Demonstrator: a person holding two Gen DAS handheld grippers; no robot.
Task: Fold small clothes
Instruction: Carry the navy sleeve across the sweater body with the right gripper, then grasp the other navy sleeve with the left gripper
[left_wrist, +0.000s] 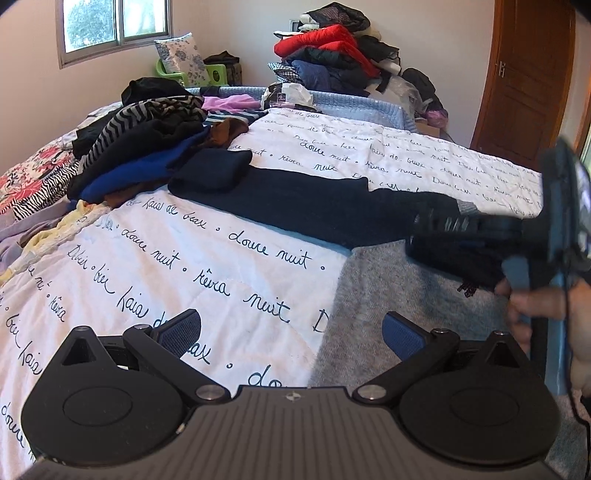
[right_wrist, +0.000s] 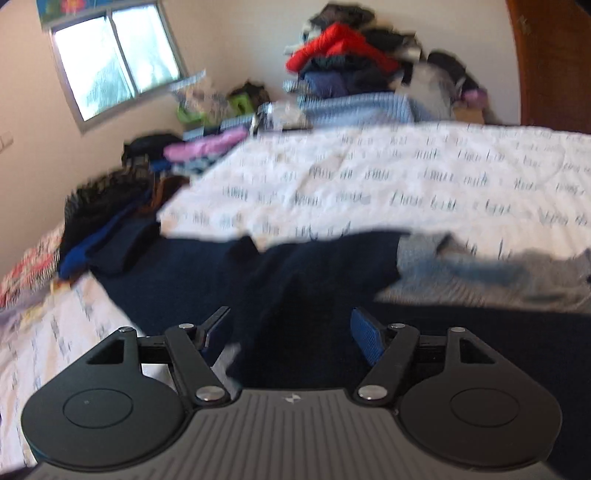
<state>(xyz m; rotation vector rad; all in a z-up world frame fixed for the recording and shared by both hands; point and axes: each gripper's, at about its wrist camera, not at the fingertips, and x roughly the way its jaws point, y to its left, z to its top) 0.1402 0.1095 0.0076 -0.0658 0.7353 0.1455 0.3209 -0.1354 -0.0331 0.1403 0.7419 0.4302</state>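
A grey and navy garment lies flat on the white quilt with script writing. Its grey body is near me and a navy sleeve stretches left toward the clothes pile. My left gripper is open and empty, low over the quilt at the grey body's left edge. My right gripper is open over navy cloth; nothing sits between its fingers. The right gripper also shows in the left wrist view, held by a hand over the garment. The right wrist view is motion-blurred.
A pile of unfolded clothes lies at the bed's left. A tall stack with a red jacket stands by the far wall. A wooden door is at the right, a window at the back left.
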